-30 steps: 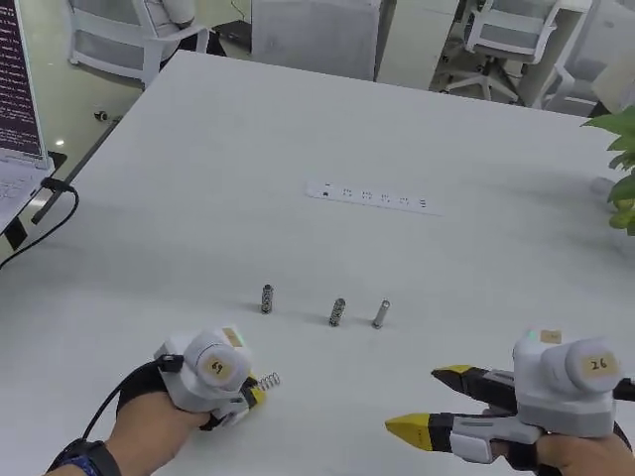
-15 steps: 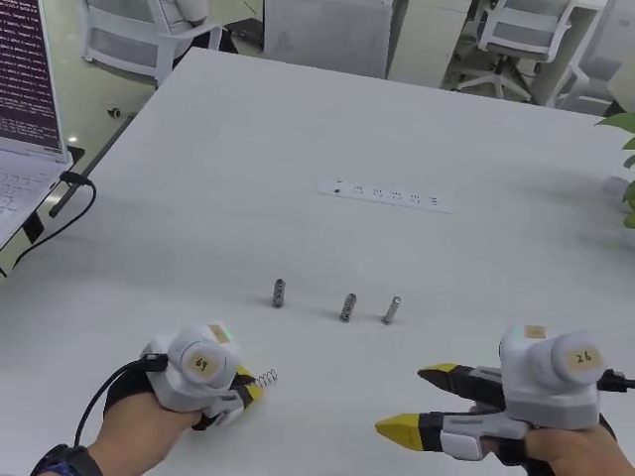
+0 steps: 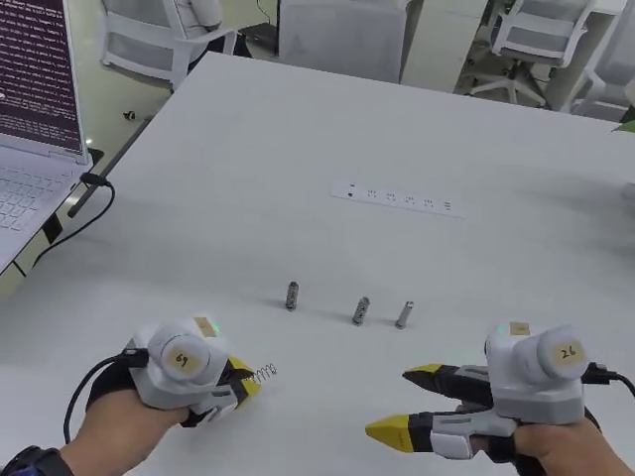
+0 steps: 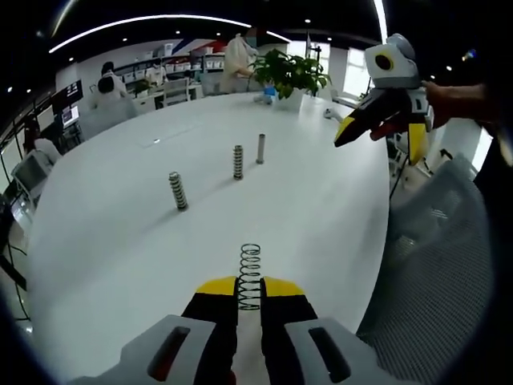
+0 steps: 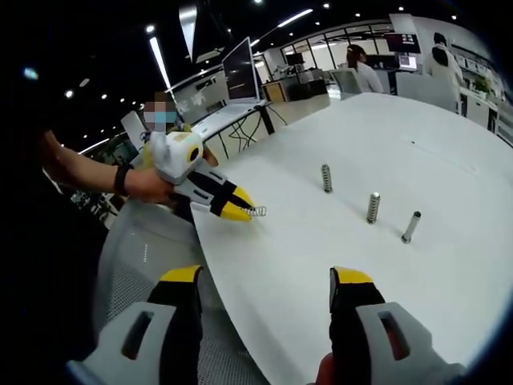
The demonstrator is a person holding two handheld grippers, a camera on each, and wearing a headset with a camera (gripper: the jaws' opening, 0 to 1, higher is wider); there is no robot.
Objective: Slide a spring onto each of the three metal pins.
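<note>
Three short metal pins stand in a row on the white table. The left pin (image 3: 292, 296) and middle pin (image 3: 361, 310) each wear a spring; the right pin (image 3: 405, 315) is bare. In the left gripper view they appear as the left pin (image 4: 177, 191), middle pin (image 4: 238, 162) and right pin (image 4: 260, 148). My left gripper (image 3: 246, 380) is shut on a loose spring (image 3: 263, 373), which sticks out past the tips (image 4: 250, 277). My right gripper (image 3: 407, 402) stands open and empty near the front edge, right of the pins (image 5: 268, 277).
A white power strip (image 3: 397, 198) lies beyond the pins. An open laptop (image 3: 35, 119) with a black cable (image 3: 84, 208) sits at the far left. Office chairs (image 3: 536, 40) stand behind the table, and a potted plant (image 4: 290, 74) rests on its far side.
The head camera has shifted, so the scene has slid right and down. Both grippers have stayed low near the front edge, the left one still shut on the spring.
</note>
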